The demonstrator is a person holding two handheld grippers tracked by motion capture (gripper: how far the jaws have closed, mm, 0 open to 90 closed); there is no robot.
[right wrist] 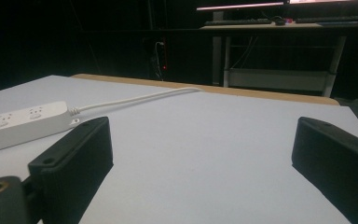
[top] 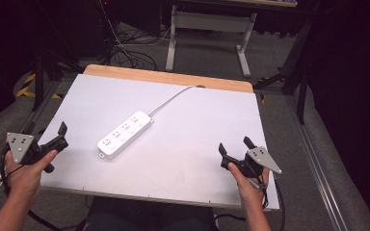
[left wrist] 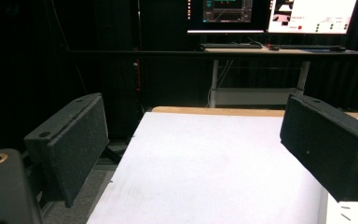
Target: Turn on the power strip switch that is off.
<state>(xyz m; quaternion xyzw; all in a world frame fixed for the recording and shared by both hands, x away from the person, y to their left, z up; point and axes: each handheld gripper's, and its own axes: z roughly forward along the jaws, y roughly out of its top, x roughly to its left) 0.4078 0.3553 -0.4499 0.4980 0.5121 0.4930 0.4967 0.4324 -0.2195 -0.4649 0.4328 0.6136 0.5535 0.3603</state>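
Note:
A white power strip (top: 125, 133) lies diagonally on the white table sheet (top: 183, 159), its cable (top: 171, 99) running to the far edge. My left gripper (top: 60, 135) rests at the sheet's left edge, well left of the strip, jaws open with nothing between them. In the left gripper view the left gripper (left wrist: 193, 154) looks along the sheet's bare left side (left wrist: 205, 172). My right gripper (top: 236, 147) stands open near the front right, apart from the strip. In the right gripper view the right gripper (right wrist: 205, 163) frames bare sheet, with the strip (right wrist: 21, 125) at far left.
A wooden table edge (top: 168, 77) runs along the far side. Beyond it stand a desk frame (top: 207, 36) and floor cables (top: 125, 53). Monitors (left wrist: 270, 14) and a keyboard (left wrist: 230, 45) sit on the far desk. Metal rails (top: 318, 163) flank the table.

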